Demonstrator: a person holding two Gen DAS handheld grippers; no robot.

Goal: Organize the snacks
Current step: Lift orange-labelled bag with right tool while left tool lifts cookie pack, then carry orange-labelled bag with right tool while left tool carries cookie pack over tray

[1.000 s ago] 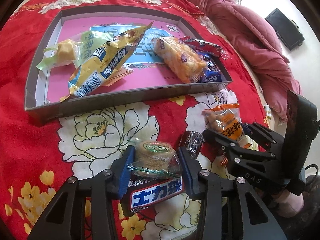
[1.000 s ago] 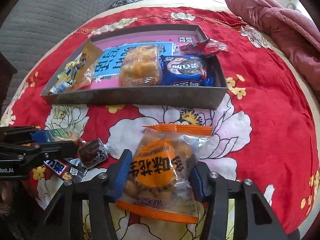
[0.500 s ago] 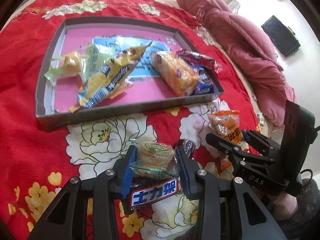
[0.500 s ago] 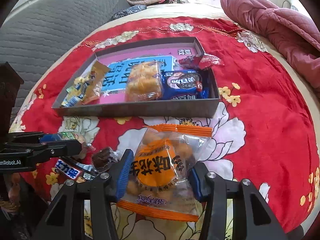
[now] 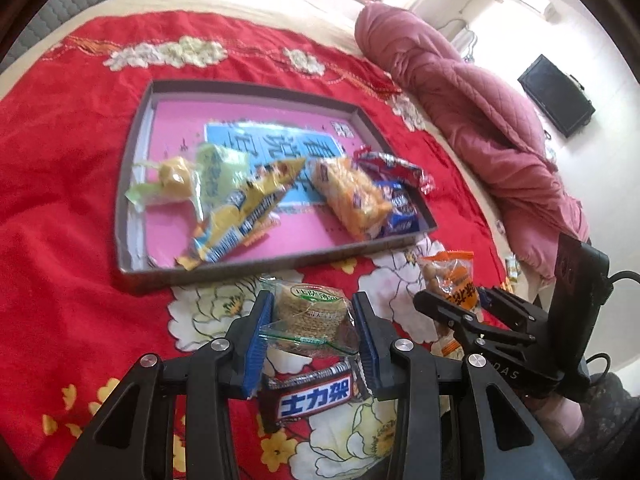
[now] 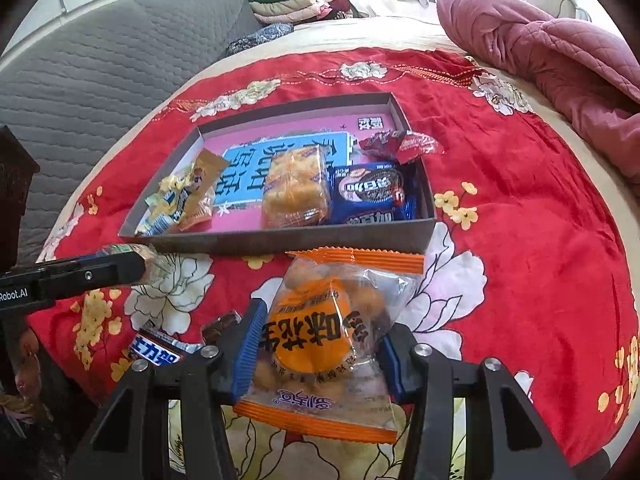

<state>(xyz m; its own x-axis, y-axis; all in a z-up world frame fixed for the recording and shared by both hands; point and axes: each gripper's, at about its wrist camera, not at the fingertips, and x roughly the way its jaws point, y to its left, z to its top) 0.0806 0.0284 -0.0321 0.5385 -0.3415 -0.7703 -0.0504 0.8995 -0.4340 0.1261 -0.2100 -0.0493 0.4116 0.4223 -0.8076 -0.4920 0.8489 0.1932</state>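
My left gripper (image 5: 312, 332) is shut on a clear pack of round crackers (image 5: 308, 310) and holds it above the red floral cloth. My right gripper (image 6: 320, 344) is shut on an orange peanut snack bag (image 6: 324, 344), also lifted; it shows in the left wrist view (image 5: 456, 284). A grey tray with a pink floor (image 5: 256, 268) lies ahead and holds several snacks: a yellow wafer pack (image 5: 240, 216), a green-wrapped cake (image 5: 176, 176), an orange biscuit pack (image 6: 294, 188), a blue cookie pack (image 6: 370, 192) and a red wrapper (image 6: 400, 146). A Snickers bar (image 5: 316, 398) lies under my left gripper.
A small dark chocolate piece (image 6: 218, 326) lies beside the Snickers bar (image 6: 156, 354). A pink quilt (image 5: 472, 120) is bunched at the right. A grey padded headboard (image 6: 100, 72) stands at the far left with folded clothes (image 6: 296, 0) behind. The bed edge is near on the right.
Both grippers have risen with their packs held, so the tray and cloth look farther away. The Snickers bar and chocolate piece stay on the cloth.
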